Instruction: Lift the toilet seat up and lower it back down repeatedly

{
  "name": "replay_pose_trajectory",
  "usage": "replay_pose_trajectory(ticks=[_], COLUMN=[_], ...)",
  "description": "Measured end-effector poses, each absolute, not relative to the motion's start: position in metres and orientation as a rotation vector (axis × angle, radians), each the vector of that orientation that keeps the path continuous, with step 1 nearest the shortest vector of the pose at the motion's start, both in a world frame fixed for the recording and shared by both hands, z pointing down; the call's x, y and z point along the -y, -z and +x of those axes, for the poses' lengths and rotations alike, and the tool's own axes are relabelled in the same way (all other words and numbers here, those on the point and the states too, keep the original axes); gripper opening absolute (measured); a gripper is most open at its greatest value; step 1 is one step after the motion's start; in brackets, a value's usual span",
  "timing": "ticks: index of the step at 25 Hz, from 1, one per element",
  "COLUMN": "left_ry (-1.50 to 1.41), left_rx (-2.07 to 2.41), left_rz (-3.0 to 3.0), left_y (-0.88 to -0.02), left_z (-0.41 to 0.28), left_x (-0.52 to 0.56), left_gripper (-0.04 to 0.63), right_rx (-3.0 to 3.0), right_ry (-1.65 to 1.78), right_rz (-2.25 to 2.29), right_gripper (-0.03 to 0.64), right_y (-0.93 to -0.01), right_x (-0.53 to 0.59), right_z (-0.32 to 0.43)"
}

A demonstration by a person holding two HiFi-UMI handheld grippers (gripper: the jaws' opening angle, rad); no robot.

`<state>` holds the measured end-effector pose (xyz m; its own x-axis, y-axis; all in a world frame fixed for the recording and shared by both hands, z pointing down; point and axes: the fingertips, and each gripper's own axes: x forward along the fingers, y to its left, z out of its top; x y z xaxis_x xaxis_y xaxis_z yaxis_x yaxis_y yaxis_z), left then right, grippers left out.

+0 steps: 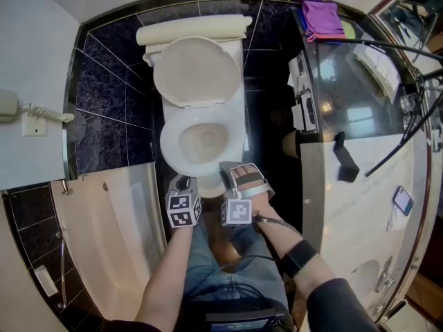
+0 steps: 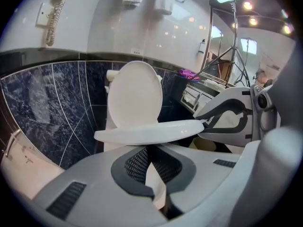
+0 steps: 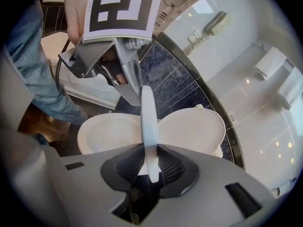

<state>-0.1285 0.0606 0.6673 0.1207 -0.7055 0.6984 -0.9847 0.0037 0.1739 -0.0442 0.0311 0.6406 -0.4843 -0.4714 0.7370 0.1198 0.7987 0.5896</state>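
The right gripper point(image 3: 150, 163) is clamping the front rim of the toilet seat point(image 3: 147, 119), which is running edge-on between its pads up the centre of the right gripper view. The grip is sitting at the seat's free end, judged the best spot for leverage against the rear hinge. The left gripper point(image 2: 152, 169) is showing only a narrow gap between its pads, with nothing in it. It is hovering just in front of and below the seat, apparently standing by, not sharing the load. In the left gripper view the seat is crossing mid-frame as a near-level band, raised clear of the bowl point(image 3: 94, 136), so a cycle is judged to be under way; its direction cannot be told. The lid point(image 2: 135, 93) is leaning upright against the tank point(image 1: 194, 30) at upper centre, leaving the seat's arc free. A slip from the pads would be dropping the seat onto the bowl.
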Motion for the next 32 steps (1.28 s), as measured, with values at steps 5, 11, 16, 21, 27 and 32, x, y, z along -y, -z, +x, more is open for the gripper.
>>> replay_pose_trajectory(ticks=[5,11,16,21,27,32], left_ry=[-0.562,-0.581,-0.61,-0.652,-0.715,-0.759], left_rx=[1.627,1.608,1.576,1.535,1.476,1.418], left_rz=[1.751,1.738,1.711,1.692,1.677,1.67], left_y=[-0.678,-0.69,-0.711,-0.749,-0.813,-0.861], left_z=[-0.121,-0.117,-0.111,-0.101,-0.088,-0.079], left_x=[-0.068,-0.08,-0.099,-0.126,-0.164,-0.182], left_gripper=[0.0,0.0,0.0,0.0,0.0,0.0], right_rx=[1.967,1.991,1.99,1.967,1.941,1.928], right_ry=[0.715,0.666,0.598,0.445,0.338,0.299], right_rz=[0.241,0.178,0.229,0.39,0.471,0.5], right_gripper=[0.097,0.045,0.016,0.017,0.017,0.017], right_y=[-0.646,-0.651,-0.663,-0.691,-0.742,-0.779], right_x=[-0.043,-0.064,-0.078,-0.062,-0.057,-0.058], right_z=[-0.037,-0.029,-0.003,0.03,0.051,0.059])
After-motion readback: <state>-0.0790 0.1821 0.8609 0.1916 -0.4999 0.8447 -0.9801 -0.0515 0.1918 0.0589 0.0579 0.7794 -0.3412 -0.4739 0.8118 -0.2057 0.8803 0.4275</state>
